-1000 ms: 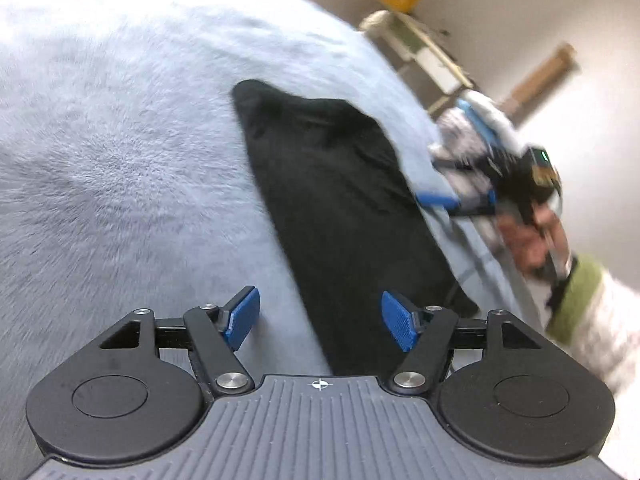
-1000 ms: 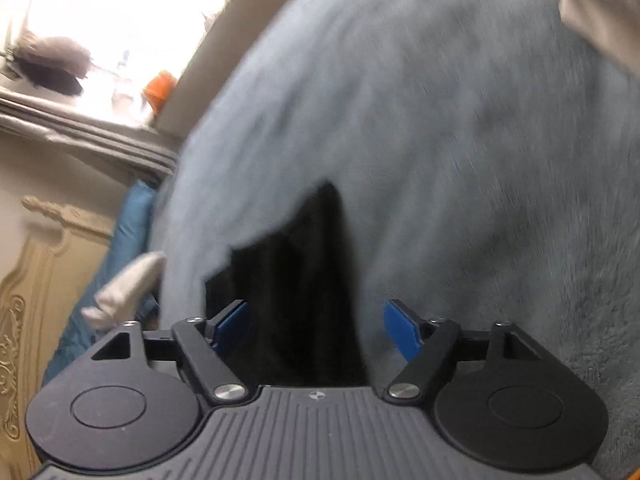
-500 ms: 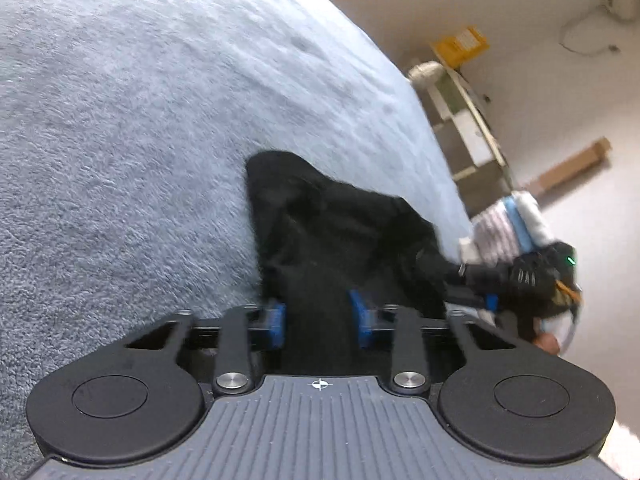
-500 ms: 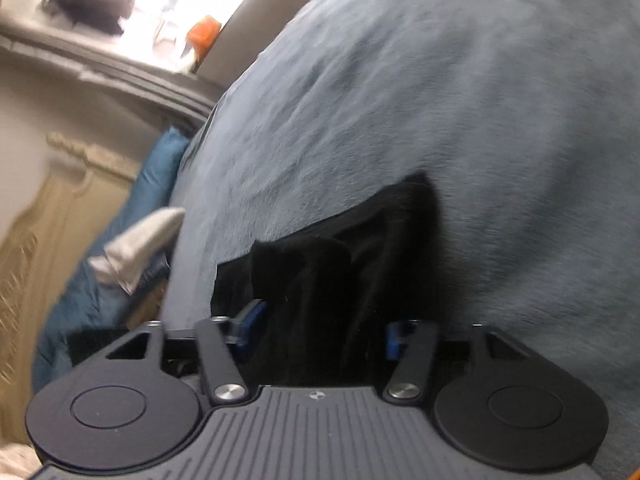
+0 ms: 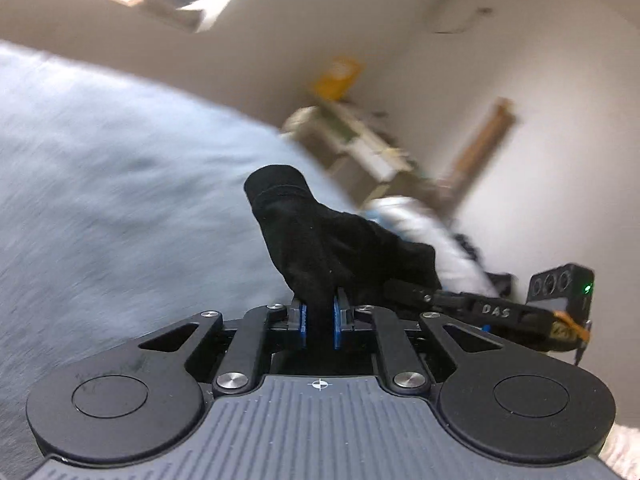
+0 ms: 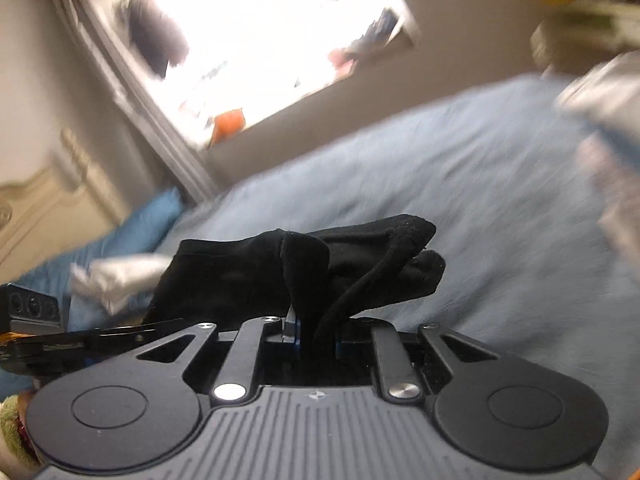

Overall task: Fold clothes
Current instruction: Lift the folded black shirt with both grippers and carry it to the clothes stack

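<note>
So the black garment [image 5: 320,240] is bunched up and lifted off the grey-blue bed [image 5: 100,200], one end poking out toward 11 o'clock, folds drooping, hem seam showing in the right wrist view.

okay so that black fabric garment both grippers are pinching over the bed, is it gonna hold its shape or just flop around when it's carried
The black fabric garment will probably flop: it bunches and droops between the pinches of the left hand-held gripper and the right hand-held gripper, whose jaws have just been closing on it. It looks light, since thin pinches carry it. The loose end over the grey-blue fleece blanket may swing.
</note>
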Demonstrator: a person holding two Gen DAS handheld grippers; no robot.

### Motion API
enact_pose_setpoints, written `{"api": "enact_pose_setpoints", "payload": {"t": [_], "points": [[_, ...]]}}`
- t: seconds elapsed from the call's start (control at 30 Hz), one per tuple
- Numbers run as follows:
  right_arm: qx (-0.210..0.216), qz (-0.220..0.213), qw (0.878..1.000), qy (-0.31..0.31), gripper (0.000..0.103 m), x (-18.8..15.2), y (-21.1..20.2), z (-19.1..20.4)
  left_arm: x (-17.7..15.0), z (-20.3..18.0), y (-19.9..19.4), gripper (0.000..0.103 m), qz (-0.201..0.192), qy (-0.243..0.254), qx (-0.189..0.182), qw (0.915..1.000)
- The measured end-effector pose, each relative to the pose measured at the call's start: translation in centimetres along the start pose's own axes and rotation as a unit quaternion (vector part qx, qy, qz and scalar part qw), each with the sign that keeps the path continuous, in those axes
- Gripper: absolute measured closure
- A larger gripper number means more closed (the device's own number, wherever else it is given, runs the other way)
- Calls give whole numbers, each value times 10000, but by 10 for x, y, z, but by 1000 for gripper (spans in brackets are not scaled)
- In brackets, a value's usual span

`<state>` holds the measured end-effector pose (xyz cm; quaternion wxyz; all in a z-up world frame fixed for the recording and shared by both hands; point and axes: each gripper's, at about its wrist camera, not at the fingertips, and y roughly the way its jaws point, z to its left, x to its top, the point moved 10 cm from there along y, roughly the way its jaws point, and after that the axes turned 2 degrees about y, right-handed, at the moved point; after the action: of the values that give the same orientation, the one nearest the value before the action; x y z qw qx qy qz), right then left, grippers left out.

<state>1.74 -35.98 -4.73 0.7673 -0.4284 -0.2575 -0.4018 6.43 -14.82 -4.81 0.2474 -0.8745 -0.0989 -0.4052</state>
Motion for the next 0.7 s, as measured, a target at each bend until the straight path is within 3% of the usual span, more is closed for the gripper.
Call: {"api": "enact_pose_setpoints", "payload": {"t": [0.17, 0.37, 0.47, 0.57, 0.7], "points": [[-623, -1110, 9914, -315, 89, 42, -111, 3, 37, -97, 18, 94, 106, 791, -859, 9931], [-1730, -1943, 9572, -1265, 89, 124, -228, -15, 78, -212, 76, 94, 187, 1282, -1749, 9760], [-2190, -2061, 9378, -1738, 89, 160, -265, -31, 85, -254, 109, 94, 182, 1269, -2084, 9696], [-2409, -2000, 9272, -2057, 89, 190, -280, -55, 80, -270, 147, 94, 265, 1051, -2201, 9694], [-2388, -1669, 9313, -2187, 89, 214, -264, -105, 67, -258, 199, 94, 494, 732, -2014, 9755]]}}
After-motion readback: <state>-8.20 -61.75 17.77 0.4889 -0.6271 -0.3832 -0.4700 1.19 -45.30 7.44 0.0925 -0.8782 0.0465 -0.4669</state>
